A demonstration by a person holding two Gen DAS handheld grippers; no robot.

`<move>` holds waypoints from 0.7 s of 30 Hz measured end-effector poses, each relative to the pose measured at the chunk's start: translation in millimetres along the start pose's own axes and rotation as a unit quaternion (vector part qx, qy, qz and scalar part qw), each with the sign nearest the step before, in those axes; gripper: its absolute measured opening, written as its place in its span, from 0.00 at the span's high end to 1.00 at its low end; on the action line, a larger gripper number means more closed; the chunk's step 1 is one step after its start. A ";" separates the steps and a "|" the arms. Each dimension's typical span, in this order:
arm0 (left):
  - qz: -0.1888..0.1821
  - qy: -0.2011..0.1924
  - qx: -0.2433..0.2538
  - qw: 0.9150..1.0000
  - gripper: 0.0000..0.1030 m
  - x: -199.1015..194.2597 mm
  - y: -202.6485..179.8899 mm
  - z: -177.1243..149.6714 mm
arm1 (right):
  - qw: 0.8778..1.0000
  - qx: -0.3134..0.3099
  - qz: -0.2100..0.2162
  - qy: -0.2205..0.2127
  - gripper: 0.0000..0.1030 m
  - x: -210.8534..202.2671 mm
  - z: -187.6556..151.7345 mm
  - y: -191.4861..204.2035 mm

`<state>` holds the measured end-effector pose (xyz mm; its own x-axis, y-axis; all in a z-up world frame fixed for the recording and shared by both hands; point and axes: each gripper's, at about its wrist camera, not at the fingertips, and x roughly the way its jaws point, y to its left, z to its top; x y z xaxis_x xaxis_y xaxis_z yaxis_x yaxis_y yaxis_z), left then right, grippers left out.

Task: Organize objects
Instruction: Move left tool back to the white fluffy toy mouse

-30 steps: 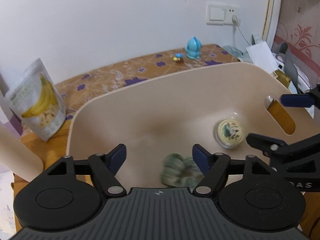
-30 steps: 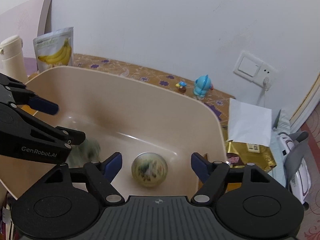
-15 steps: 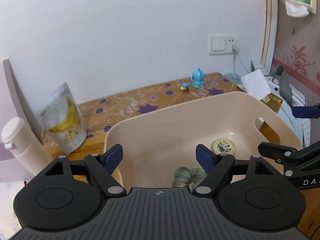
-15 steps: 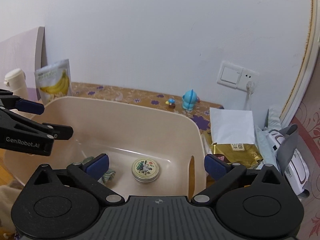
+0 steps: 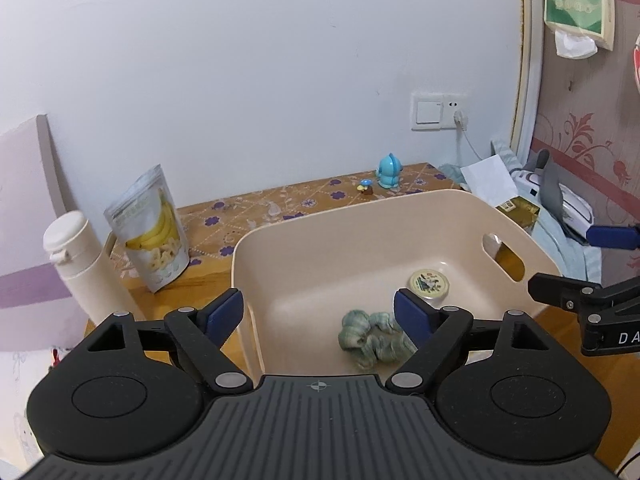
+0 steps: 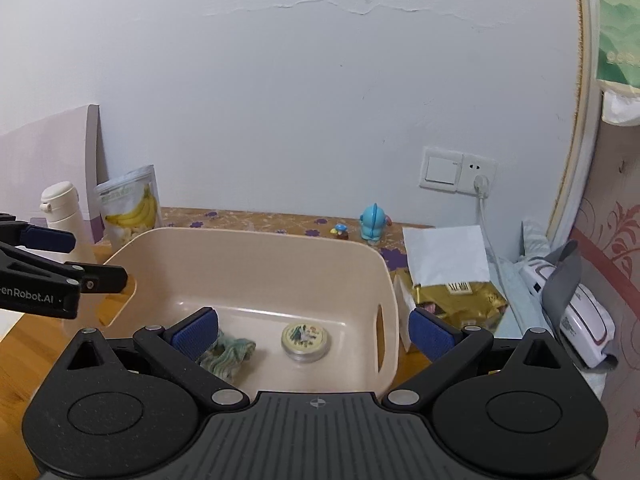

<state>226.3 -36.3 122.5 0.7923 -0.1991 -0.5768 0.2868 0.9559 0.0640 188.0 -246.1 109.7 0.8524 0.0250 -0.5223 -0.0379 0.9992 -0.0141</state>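
beige bin (image 5: 360,240) | green scrunchie (image 5: 372,336) | blue figurine (image 5: 388,172) | banana-print pouch (image 5: 152,228)

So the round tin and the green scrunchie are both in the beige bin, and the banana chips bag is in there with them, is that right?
Not quite. The round tin and the green scrunchie are in the beige bin, but the banana chips bag is not: it stands outside on the table, left of the bin, beside the white bottle. The left wrist view shows this.

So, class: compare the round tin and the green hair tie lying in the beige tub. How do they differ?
The tin is a rigid, flat disc with a printed picture lid; the hair tie is soft, crumpled green fabric. The tin lies nearer the tub's handle slot; the hair tie lies nearer the left gripper. Both rest loose on the tub's floor.
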 end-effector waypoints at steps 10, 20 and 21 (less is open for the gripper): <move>0.009 0.004 -0.008 1.000 0.18 -30.5 7.4 -35.5 | 1.000 0.003 -0.014 -0.010 0.00 -30.6 -30.6 0.7; 0.014 0.031 -0.022 0.999 0.17 -38.8 14.2 -81.1 | 0.999 0.006 -0.032 -0.009 0.00 -47.7 -64.8 -4.7; 0.015 0.033 -0.023 0.999 0.17 -38.8 14.4 -84.7 | 0.999 0.004 -0.035 -0.005 0.00 -47.9 -68.2 -5.1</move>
<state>154.1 3.6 76.8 0.7621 -0.1561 -0.6284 0.2369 0.9704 0.0462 111.8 -254.6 76.7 0.8584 -0.0451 -0.5110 0.0267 0.9987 -0.0434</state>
